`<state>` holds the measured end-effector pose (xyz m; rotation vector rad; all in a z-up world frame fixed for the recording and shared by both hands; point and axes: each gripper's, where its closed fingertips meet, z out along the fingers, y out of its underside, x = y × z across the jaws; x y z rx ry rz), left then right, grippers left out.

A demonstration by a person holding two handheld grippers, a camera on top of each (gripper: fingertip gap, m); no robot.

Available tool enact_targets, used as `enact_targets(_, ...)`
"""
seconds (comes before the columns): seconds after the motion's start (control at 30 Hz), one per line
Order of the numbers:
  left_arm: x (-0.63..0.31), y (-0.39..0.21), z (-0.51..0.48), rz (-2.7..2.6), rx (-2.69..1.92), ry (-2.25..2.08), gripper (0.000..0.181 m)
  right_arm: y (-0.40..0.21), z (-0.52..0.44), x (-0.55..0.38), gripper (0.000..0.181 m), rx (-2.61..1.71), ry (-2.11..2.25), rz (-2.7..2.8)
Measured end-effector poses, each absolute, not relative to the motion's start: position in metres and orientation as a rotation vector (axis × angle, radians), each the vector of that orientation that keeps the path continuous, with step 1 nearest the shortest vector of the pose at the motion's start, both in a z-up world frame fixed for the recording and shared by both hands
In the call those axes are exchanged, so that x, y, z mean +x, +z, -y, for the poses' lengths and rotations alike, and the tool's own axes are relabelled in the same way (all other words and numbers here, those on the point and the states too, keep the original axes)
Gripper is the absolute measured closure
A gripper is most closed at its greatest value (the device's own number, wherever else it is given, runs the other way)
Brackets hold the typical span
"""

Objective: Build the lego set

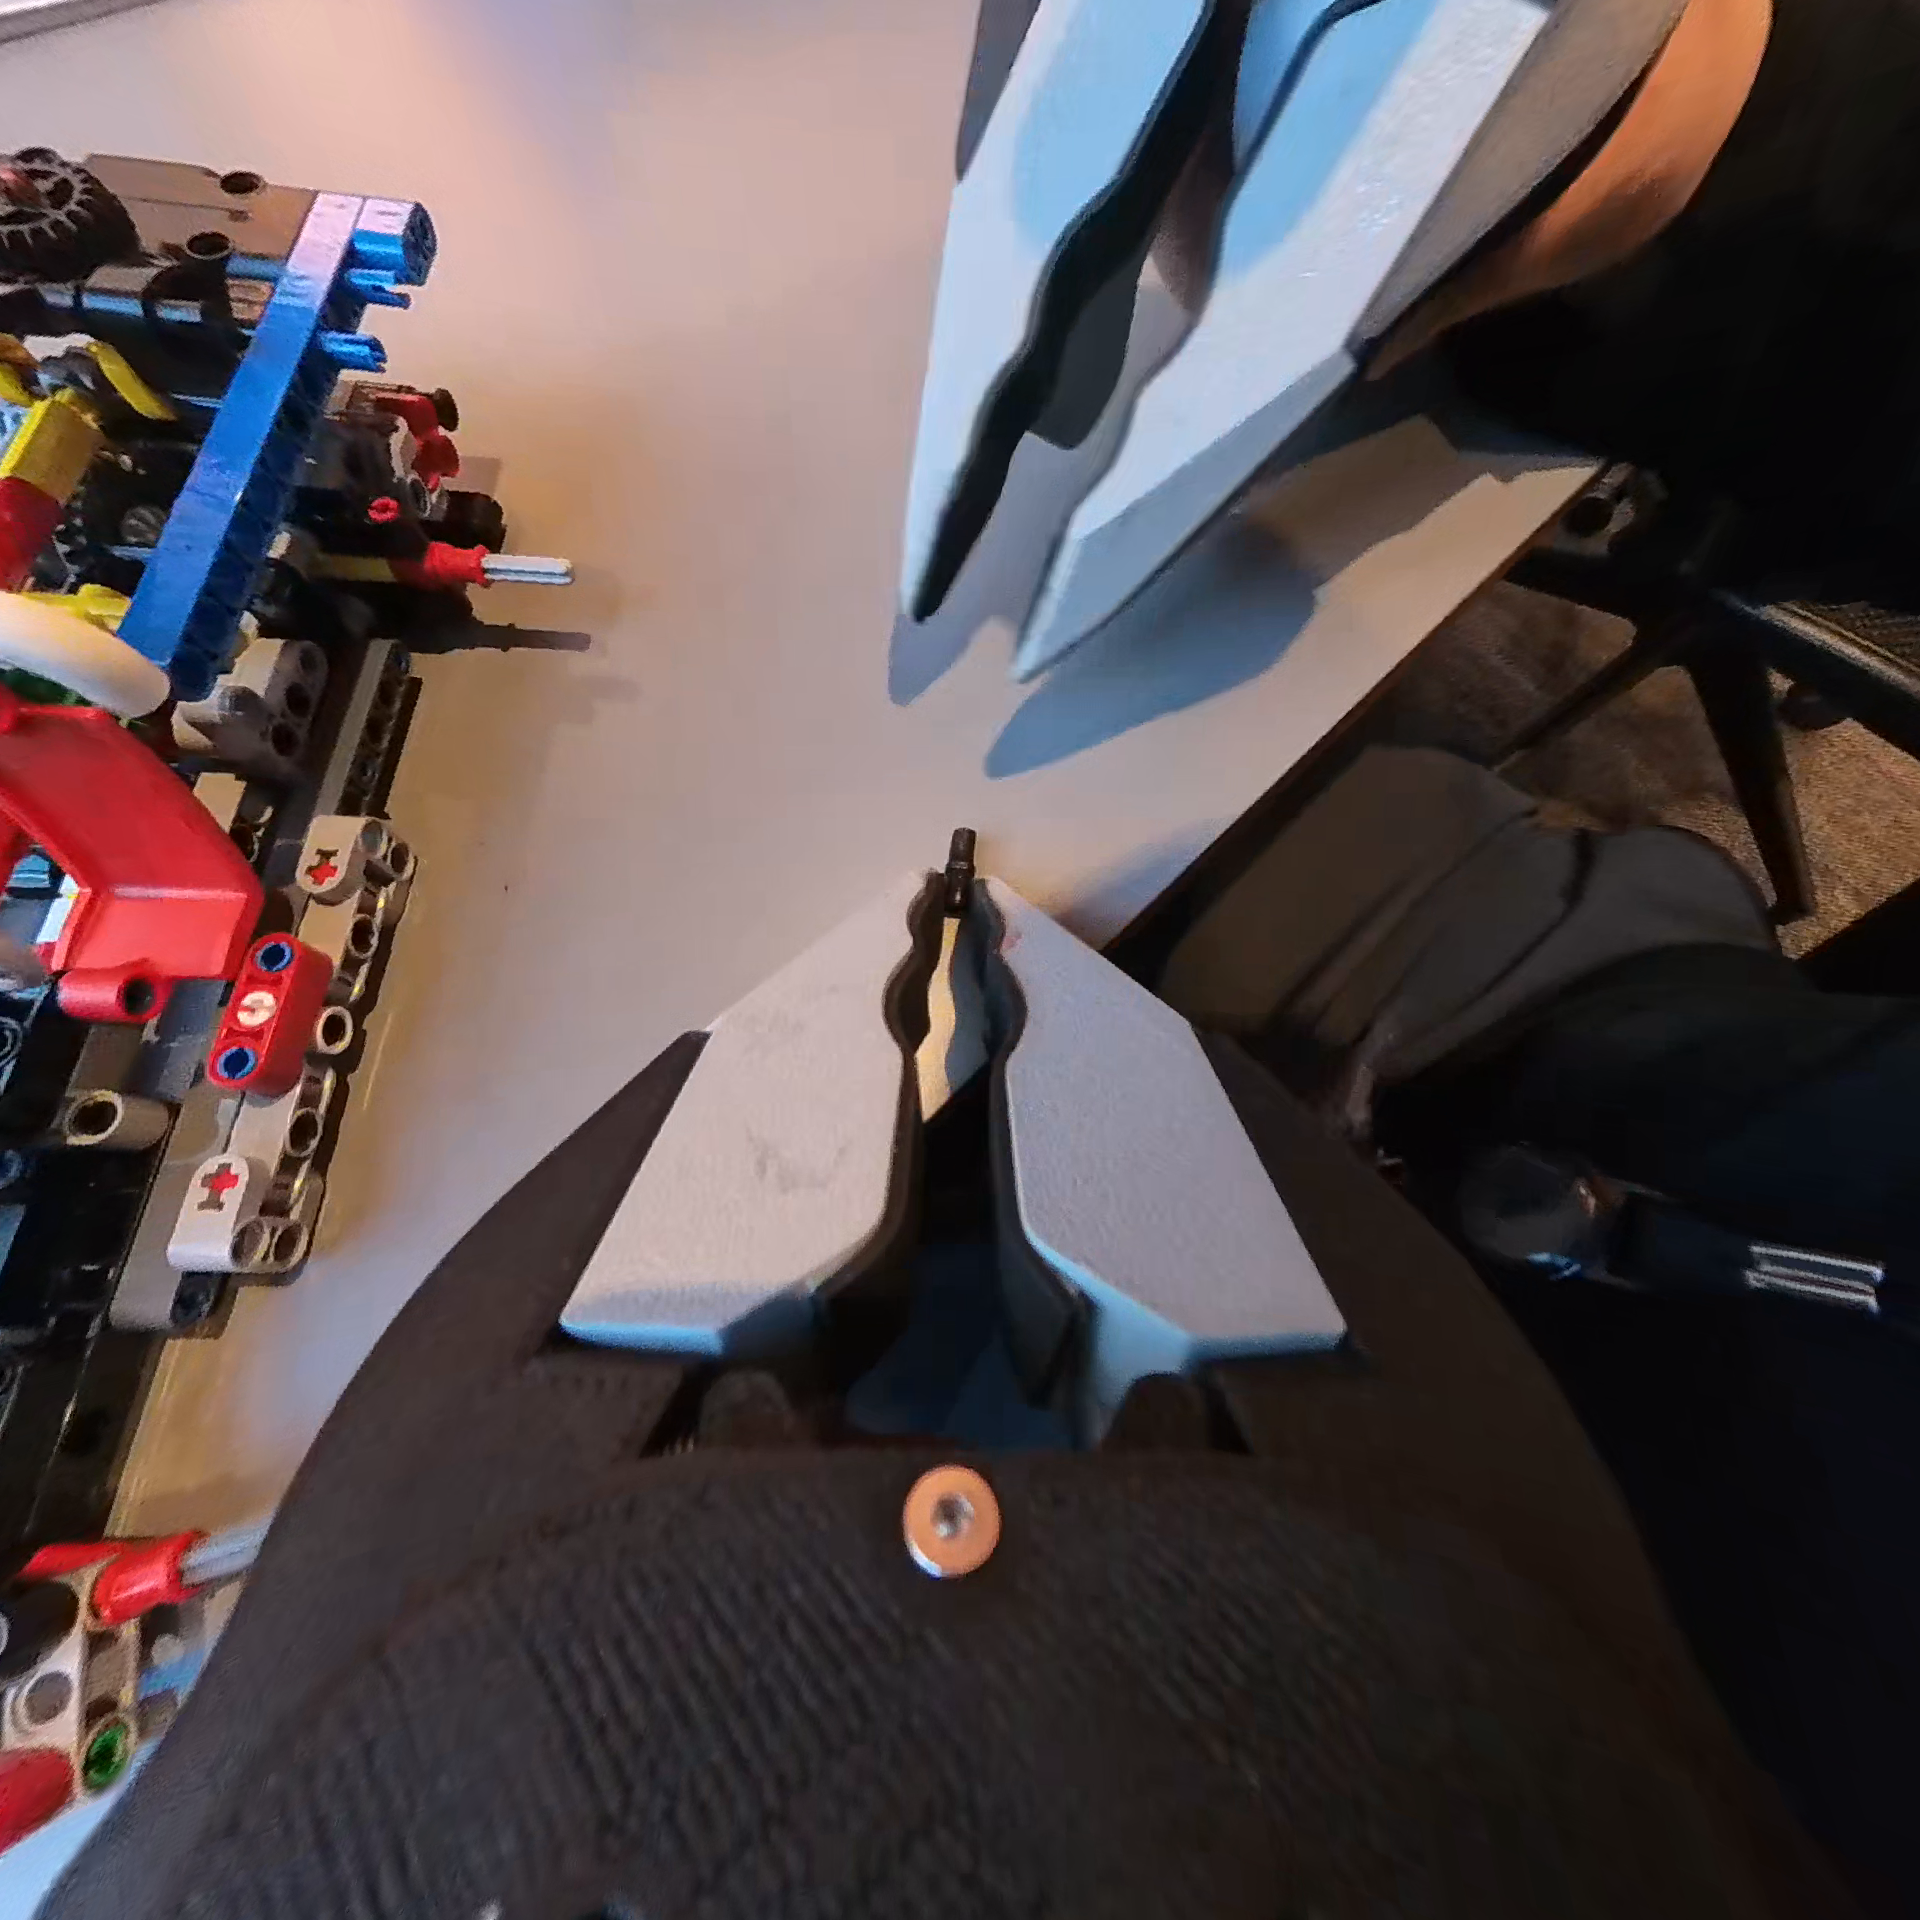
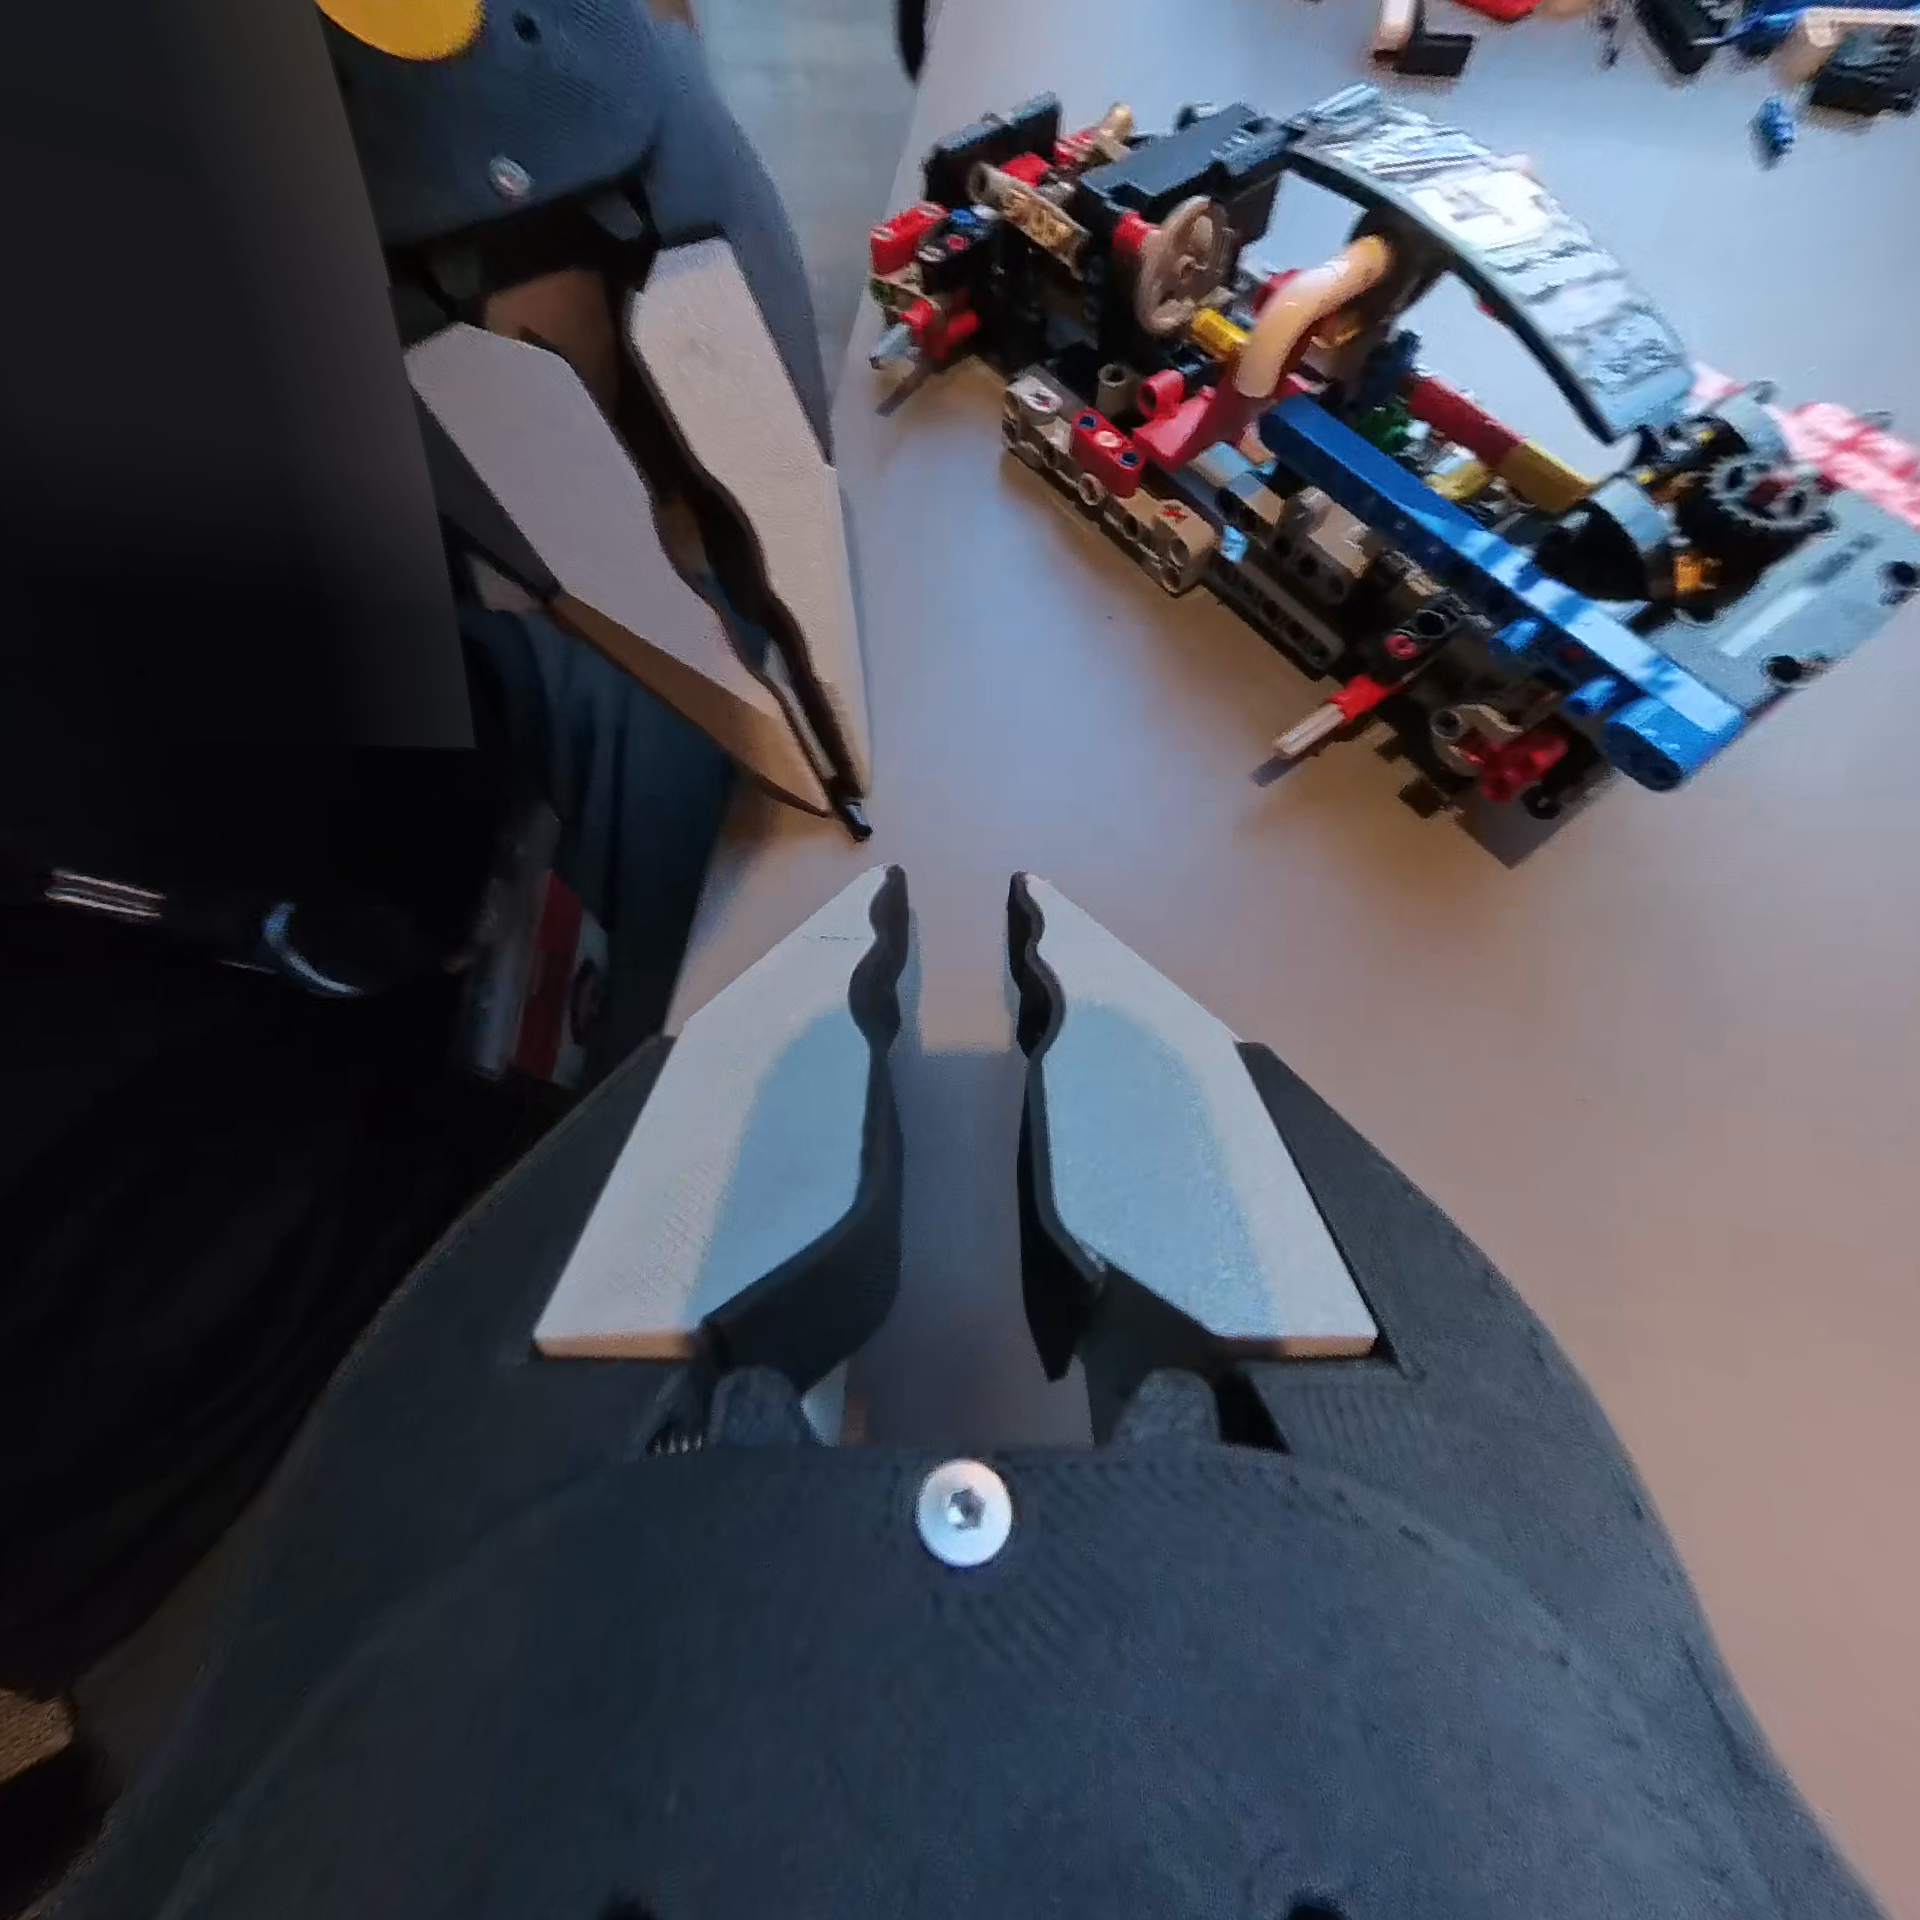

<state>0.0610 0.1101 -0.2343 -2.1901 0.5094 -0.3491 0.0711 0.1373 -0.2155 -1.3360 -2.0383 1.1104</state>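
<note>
The left gripper is pinching a small black pin between its closed fingers near the table edge. The right gripper is hovering nearby, fingers apart and empty. The lego car is sitting farther in on the table.

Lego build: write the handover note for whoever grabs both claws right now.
Left claw: shut on a small black plastic pin, its tip poking out past the fingertips, above the near edge of the pale table.
Right claw: open and empty, hanging just beside the left one.
The partly built multicoloured lego car chassis with the long blue beam lies on the table, untouched by either claw. Loose pieces lie at the far end.
Done: pin picked up.
Left: seat the pin in the chassis, then continue building.
</note>
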Motion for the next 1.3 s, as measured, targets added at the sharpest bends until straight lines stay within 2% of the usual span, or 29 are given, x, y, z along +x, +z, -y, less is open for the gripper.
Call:
enact_targets(0.1, 0.064, -0.234, -0.112, -0.525, -2.183, -0.364, 0.179, -0.218, -0.122, 0.077, 0.165, -1.280, 1.173, 2.153)
enact_targets(0.27, 0.077, -0.234, -0.113, -0.569, -2.158, -0.444, 0.180, -0.233, -0.116, 0.072, 0.165, -1.208, 1.043, 2.272)
enact_targets(0.43, 0.078, -0.232, -0.112, -0.561, -2.156, -0.501, 0.180, -0.231, -0.112, 0.074, 0.181, -1.133, 1.042, 2.275)
enact_targets(0.6, 0.075, -0.228, -0.115, -0.611, -2.135, -0.457, 0.179, -0.234, -0.111, 0.075, 0.174, -1.132, 1.029, 2.297)
enact_targets(0.7, 0.074, -0.228, -0.117, -0.679, -2.111, -0.379, 0.180, -0.233, -0.115, 0.072, 0.180, -1.150, 1.012, 2.267)
enact_targets(0.9, 0.072, -0.229, -0.121, -0.734, -2.085, -0.285, 0.179, -0.228, -0.119, 0.070, 0.181, -1.071, 0.938, 2.204)
enact_targets(1.3, 0.075, -0.230, -0.118, -0.718, -2.208, -0.670, 0.178, -0.226, -0.118, 0.071, 0.181, -0.733, 0.518, 2.122)
